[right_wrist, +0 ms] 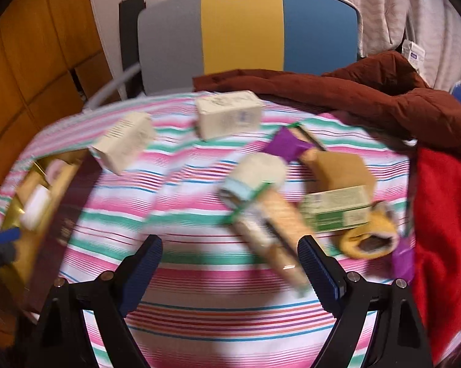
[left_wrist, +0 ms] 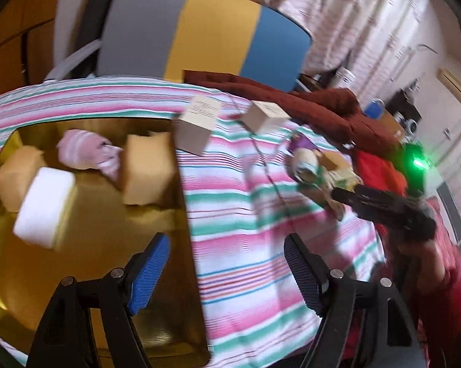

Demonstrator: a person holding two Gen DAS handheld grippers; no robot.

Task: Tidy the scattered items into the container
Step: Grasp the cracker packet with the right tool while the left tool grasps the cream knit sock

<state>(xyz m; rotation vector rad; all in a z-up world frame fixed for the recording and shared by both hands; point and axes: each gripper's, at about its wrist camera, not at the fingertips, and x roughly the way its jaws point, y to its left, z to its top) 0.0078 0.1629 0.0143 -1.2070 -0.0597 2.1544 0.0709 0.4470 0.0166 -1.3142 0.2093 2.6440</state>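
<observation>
Both our grippers hover spread and empty over the striped cloth point(right_wrist: 200, 276).
Our left gripper point(left_wrist: 227, 270) hangs above the gold rectangular tray point(left_wrist: 108, 276) at nine o'clock; our right gripper point(right_wrist: 230, 270) faces the green-edged cracker packet point(right_wrist: 273, 230) at one o'clock; two cream cartons point(right_wrist: 227, 118) lie at twelve.

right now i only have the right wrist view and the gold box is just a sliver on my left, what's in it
Observer: The left wrist view looks straight into the gold box. It holds a white block, a pink striped sock and two tan blocks.
Operator: is the left tool carrying anything
Observer: No, the left tool is open and empty, above the box's right wall.
Operator: any room left in there
Observer: Yes, the near half of the gold floor is bare. All four items sit toward the far end.
</observation>
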